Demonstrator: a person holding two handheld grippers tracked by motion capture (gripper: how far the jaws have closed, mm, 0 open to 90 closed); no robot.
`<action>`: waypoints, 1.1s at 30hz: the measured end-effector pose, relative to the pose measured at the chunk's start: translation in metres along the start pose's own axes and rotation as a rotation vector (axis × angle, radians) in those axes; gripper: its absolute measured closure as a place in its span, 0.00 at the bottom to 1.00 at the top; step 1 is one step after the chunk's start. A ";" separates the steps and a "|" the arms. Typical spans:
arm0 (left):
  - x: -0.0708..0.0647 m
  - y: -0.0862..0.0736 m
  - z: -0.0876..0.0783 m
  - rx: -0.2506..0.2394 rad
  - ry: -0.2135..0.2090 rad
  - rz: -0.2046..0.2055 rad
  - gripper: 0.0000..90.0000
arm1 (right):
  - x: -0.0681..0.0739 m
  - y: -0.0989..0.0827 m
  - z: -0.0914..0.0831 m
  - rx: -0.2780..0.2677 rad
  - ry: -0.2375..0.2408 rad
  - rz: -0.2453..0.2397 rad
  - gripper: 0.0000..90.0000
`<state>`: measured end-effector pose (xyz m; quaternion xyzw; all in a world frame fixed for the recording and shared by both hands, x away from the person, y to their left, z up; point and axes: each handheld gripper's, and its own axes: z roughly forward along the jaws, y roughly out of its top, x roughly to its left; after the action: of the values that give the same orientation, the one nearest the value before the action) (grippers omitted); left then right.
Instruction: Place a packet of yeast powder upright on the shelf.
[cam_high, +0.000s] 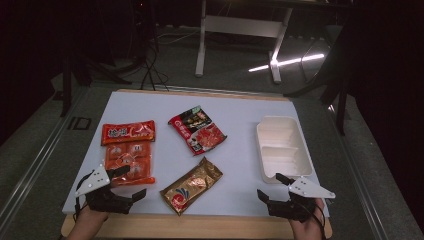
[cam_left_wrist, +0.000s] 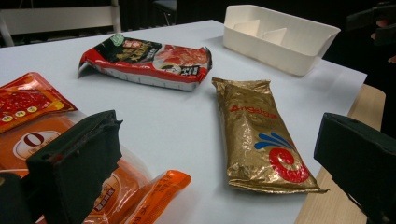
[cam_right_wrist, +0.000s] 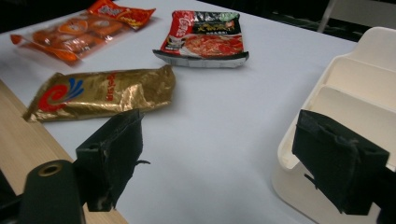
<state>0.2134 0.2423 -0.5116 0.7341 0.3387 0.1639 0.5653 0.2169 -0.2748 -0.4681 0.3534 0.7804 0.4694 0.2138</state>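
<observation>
both grippers (cam_high: 131, 183) (cam_high: 268, 186) wide open (empty)

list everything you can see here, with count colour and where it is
orange snack pack: 1, orange and red, left side of the mat
red noodle packet: 1, red and black, middle, far side
gold packet: 1, gold with a red swirl, middle, near edge
tray: 1, cream, two compartments, empty, right side
mat: 1, white, covers the table
table: 1, wooden
left gripper: 1, black, jaws open, at the orange snack pack's near end
right gripper: 1, black, jaws open, by the tray's near end
</observation>
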 end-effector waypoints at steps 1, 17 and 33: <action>0.000 0.000 0.000 0.000 0.000 0.000 0.01 | 0.001 0.001 0.000 0.006 -0.009 0.002 0.17; 0.000 -0.001 0.001 0.006 0.001 0.002 0.01 | 0.015 0.035 0.001 0.057 -0.002 0.005 0.11; -0.001 -0.001 0.002 0.013 0.001 0.005 0.01 | 0.022 0.061 0.048 0.115 0.103 0.004 0.14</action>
<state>0.2133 0.2405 -0.5130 0.7386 0.3381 0.1633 0.5600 0.2560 -0.2117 -0.4364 0.3418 0.8154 0.4419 0.1518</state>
